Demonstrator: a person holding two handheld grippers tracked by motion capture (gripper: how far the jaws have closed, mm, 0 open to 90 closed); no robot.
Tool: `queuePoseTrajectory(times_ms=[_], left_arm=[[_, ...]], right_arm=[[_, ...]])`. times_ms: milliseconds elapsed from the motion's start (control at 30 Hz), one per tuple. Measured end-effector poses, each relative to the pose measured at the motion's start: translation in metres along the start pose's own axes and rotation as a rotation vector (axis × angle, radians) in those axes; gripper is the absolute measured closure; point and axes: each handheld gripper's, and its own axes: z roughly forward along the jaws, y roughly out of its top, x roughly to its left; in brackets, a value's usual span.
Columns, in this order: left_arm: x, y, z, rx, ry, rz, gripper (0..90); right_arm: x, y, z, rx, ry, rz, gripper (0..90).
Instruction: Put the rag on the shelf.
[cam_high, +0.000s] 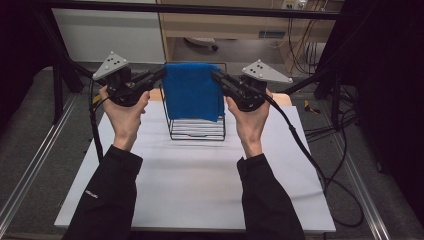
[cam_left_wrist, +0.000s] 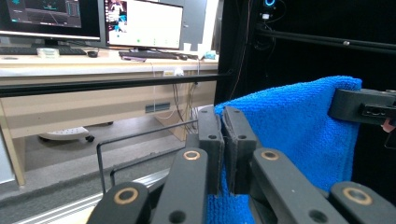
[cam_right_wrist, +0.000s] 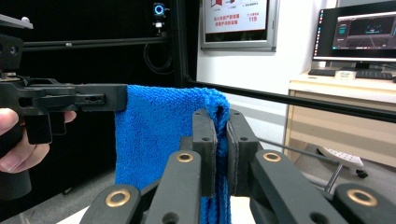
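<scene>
A: Both pinched tight on the blue towel (cam_high: 192, 90), then?

B: Yes. Left gripper (cam_high: 161, 74) clamped on the left top corner, right gripper (cam_high: 216, 76) on the right top corner. In the left gripper view, jaws nearly together with only a fold of blue pile between the pads (cam_left_wrist: 212, 140); same in the right gripper view, cloth squeezed flat between the pads (cam_right_wrist: 205, 140).

A: And the towel itself?

B: Hanging flat between the two tools, top edge stretched level, lower edge draped down over the front of the wire rack (cam_high: 197, 131). Held above the white table (cam_high: 200, 180), toward its far edge.

A: Why corners rather than the middle?

B: Probably to keep it spread. Gripped at both ends of one edge and pulled slightly apart, so no bunching, no sag in the middle. Easier to lay straight over a rack bar that way.

A: Resting on the rack, or clear of it?

B: Hard to tell. Top edge looks level with the rack's upper bar; front face possibly brushing the wires lower down.

A: Risk?

B: Uneven height between hands, likely, leaving it skewed or slipping off one side.
</scene>
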Motion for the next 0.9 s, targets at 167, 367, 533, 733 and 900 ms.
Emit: queuePoseTrajectory(times_ms=[167,367,533,733,900], left_arm=[[0.003,0.008,0.006,-0.004,0.004,0.001,86.7],[0.005,0.020,0.012,-0.019,0.007,0.011,86.6],[0.006,0.029,0.016,-0.027,0.017,0.019,86.7],[0.010,0.036,0.021,-0.040,0.020,0.022,86.6],[0.015,0.043,0.028,-0.047,0.033,0.019,86.6]], right_arm=[[-0.005,0.008,0.006,-0.002,-0.009,-0.013,84.8],[-0.011,0.021,0.011,-0.012,-0.018,-0.014,84.8],[-0.013,0.029,0.015,-0.018,-0.025,-0.024,84.8],[-0.017,0.039,0.020,-0.035,-0.022,-0.026,84.8],[-0.020,0.046,0.026,-0.039,-0.025,-0.031,84.7]])
